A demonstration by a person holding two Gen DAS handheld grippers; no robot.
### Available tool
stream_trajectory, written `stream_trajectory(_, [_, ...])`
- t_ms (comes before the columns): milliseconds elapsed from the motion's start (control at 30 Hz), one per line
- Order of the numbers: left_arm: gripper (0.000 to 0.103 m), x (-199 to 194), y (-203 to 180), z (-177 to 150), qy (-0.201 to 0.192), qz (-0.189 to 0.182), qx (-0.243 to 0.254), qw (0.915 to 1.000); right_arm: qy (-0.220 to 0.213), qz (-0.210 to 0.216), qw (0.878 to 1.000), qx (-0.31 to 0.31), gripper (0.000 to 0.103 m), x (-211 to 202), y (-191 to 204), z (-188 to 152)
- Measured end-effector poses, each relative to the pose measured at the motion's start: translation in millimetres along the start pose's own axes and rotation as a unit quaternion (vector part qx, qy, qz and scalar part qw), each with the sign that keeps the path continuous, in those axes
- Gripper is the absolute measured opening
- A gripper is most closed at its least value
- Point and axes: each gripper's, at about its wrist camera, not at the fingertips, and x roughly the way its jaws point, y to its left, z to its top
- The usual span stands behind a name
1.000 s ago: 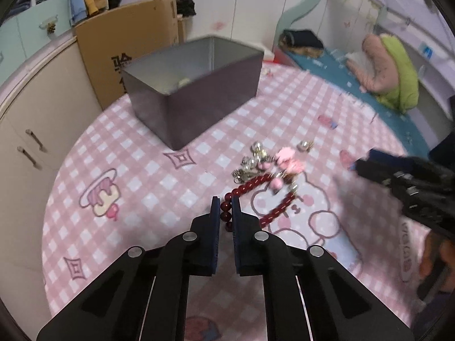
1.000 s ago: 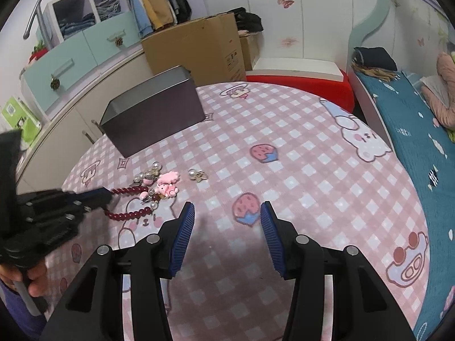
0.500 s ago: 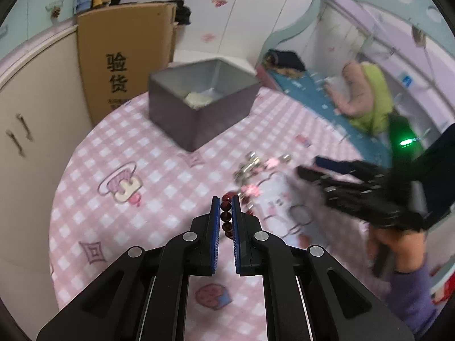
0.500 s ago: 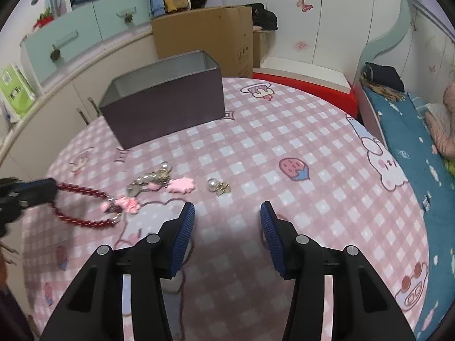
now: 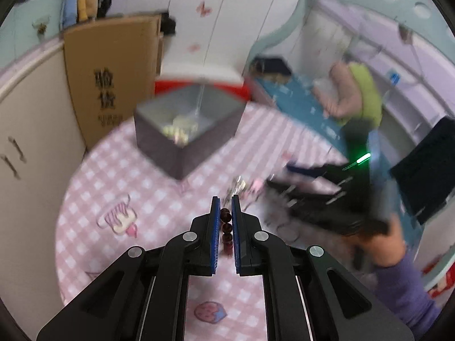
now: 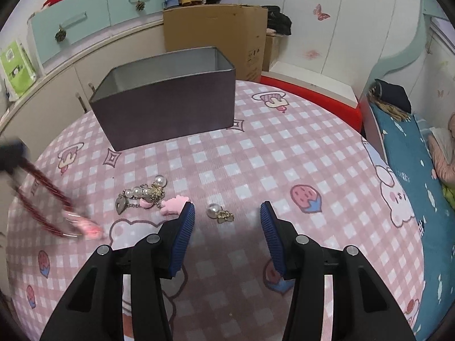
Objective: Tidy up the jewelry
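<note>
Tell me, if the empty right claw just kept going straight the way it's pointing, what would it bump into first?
Probably the pearl earring: it lies on the pink checked tablecloth just ahead of the open right claw, between its fingertips. Depth is hard to judge, so it might touch bare cloth just beside it instead.

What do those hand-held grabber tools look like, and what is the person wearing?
Both are black plastic, with angular linkage arms and silver pivot screws. The fingers carry ribbed blue pads. The right gripper shows a green light on its body. The person's sleeve is purple.

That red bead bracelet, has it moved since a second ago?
Yes. The red bead bracelet, pinched in the left gripper, now dangles left of the pearl charms, lifted away from them.
</note>
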Motion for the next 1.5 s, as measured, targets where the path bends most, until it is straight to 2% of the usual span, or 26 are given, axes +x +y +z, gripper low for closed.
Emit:
stream_trajectory(100, [0.008, 6, 9, -7, 0.005, 0.0, -0.017, 0.9998, -0.006, 0.023, 1.0, -0.001, 0.047, -10, 5, -4])
stream_trajectory(267, [0.008, 14, 30, -19, 0.028, 0.036, -0.039, 0.9982, -0.008, 0.077, 0.996, -0.048, 0.047, -29, 35, -13])
stream_trajectory(367, [0.008, 16, 41, -26, 0.034, 0.037, -0.051, 0.9974, -0.001, 0.102, 0.992, -0.072, 0.047, -27, 56, -13])
stream_trajectory(533, [0.008, 15, 46, -33, 0.04, 0.037, -0.05, 0.9972, 0.012, 0.121, 0.988, -0.097, 0.047, -16, 80, -14])
stream_trajectory(767, [0.011, 17, 53, -36, 0.045, 0.03, -0.059, 0.9968, 0.021, 0.129, 0.986, -0.107, 0.047, -7, 82, -10])
stream_trajectory(867, [0.011, 22, 56, -39, 0.058, 0.024, -0.062, 0.9961, 0.026, 0.147, 0.982, -0.116, 0.046, -4, 83, -8])
stream_trajectory(1067, [0.011, 19, 56, -43, 0.053, 0.031, -0.056, 0.9965, 0.035, 0.18, 0.975, -0.123, 0.016, -4, 91, -9])
stream_trajectory(1267, [0.011, 17, 56, -44, 0.052, 0.034, -0.057, 0.9964, 0.018, 0.171, 0.978, -0.115, 0.013, -12, 90, -11])
stream_trajectory(1333, [0.011, 16, 56, -44, 0.052, 0.036, -0.056, 0.9964, 0.004, 0.175, 0.98, -0.1, 0.007, -19, 84, -11])
stream_trajectory(1433, [0.011, 16, 56, -44, 0.051, 0.038, -0.059, 0.9962, -0.008, 0.192, 0.979, -0.069, 0.007, -29, 71, -6])
stream_trajectory(1500, [0.011, 15, 57, -45, 0.052, 0.042, -0.061, 0.9959, -0.016, 0.178, 0.982, -0.061, 0.007, -34, 66, -5])
